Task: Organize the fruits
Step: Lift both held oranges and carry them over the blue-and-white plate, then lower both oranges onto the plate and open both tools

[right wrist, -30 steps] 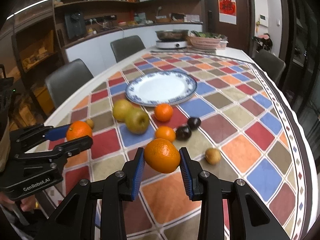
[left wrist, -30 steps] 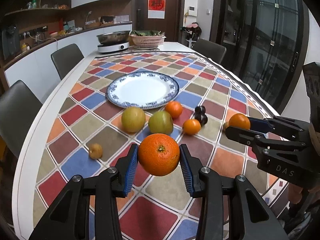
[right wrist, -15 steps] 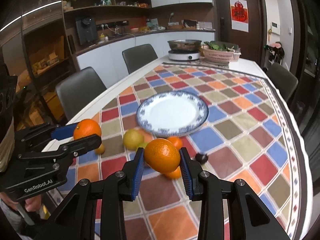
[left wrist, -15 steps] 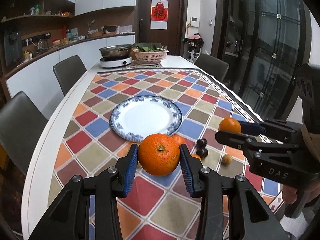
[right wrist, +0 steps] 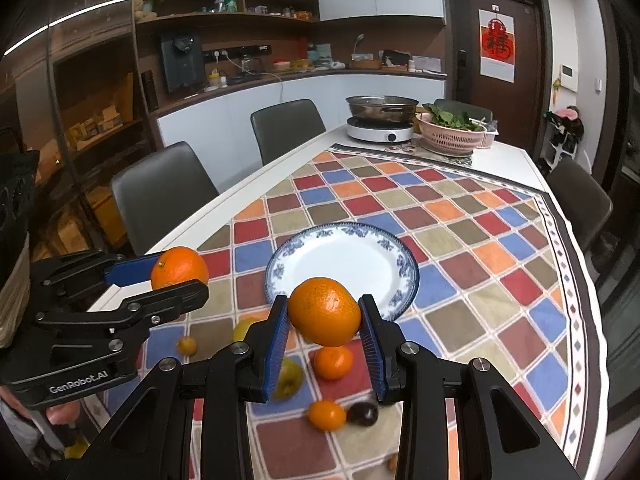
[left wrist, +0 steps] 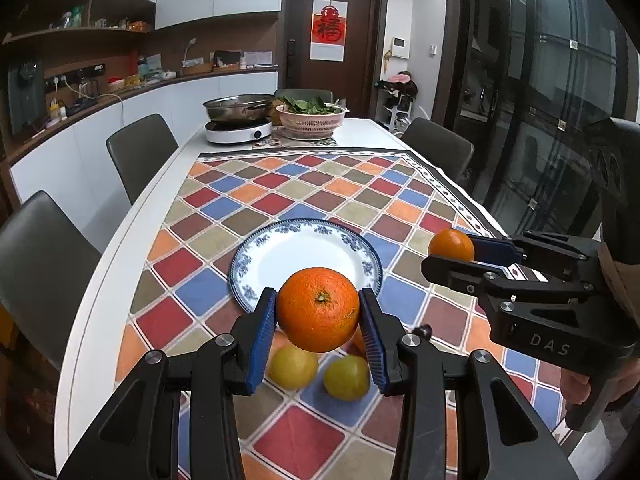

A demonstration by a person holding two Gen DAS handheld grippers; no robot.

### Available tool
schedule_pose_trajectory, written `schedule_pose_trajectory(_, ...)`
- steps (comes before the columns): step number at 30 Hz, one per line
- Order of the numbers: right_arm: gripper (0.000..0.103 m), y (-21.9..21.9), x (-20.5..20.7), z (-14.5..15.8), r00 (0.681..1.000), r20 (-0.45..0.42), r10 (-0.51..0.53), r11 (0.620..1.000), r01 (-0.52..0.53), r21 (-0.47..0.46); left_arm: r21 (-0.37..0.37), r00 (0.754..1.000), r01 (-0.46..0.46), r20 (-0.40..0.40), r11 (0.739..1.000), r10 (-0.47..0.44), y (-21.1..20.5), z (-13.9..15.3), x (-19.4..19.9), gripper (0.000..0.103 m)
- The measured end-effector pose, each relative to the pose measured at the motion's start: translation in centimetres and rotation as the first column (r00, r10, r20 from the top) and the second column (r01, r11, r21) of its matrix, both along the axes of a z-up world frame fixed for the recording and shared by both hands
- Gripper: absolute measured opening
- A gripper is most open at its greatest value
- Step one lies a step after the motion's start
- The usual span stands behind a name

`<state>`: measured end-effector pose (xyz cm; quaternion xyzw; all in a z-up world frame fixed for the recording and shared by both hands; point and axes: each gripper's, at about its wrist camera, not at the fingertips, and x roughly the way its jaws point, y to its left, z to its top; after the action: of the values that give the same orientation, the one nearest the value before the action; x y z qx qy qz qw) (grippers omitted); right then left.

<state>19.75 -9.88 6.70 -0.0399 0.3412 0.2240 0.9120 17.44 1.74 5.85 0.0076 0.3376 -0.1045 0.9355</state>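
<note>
left gripper [left wrist: 319, 312] clamped on a big orange [left wrist: 318, 309], centre of its frame, held in the air at near rim of blue-white plate [left wrist: 256, 280]. right gripper [right wrist: 325, 318] clamped on a smaller orange [right wrist: 325, 311], centre frame, also off the cloth. loose fruit lower frame: 2 yellow-green apples [left wrist: 346, 378], tangerines [right wrist: 333, 362], dark plum [right wrist: 362, 414]

Two oranges held aloft over our checkered table

Our left gripper [left wrist: 319, 316] clamps a large orange [left wrist: 318, 309] between its blue pads [left wrist: 262, 330], raised in front of the near rim of the blue-patterned plate [left wrist: 248, 266]. To the right, our right gripper [left wrist: 450, 251] pinches a smaller orange [left wrist: 451, 245] above the checkered tablecloth [left wrist: 280, 192]. Below our held orange lie two yellow-green fruits [left wrist: 346, 377] side by side on the cloth. At the far end stand a pan on a cooker [left wrist: 238, 120] and a pink basket of greens [left wrist: 312, 120].
</note>
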Motion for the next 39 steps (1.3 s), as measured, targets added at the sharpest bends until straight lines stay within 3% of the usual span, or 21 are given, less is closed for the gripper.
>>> schedule_pose_trajectory(18,0.036,1.8,8.5,-0.9,0.996,-0.092,0.016,0.999,-0.019,-0.033,0.014,0.997,0.032,-0.075,0.999,-0.03,1.2,-0.7,8.7,0.04)
schedule_pose_trajectory(28,0.036,2.2,14.9,-4.2,0.978,-0.207,-0.031,0.998,0.019,-0.062,0.028,0.983,0.052,-0.175,0.998,-0.047,1.2,-4.1,15.6,0.04)
schedule_pose_trajectory(39,0.036,2.1,20.1,-8.6,0.94,-0.333,-0.073,0.995,0.043,-0.095,0.013,0.943,0.027,-0.331,1.0,-0.021,1.4,-9.4,20.8,0.04)
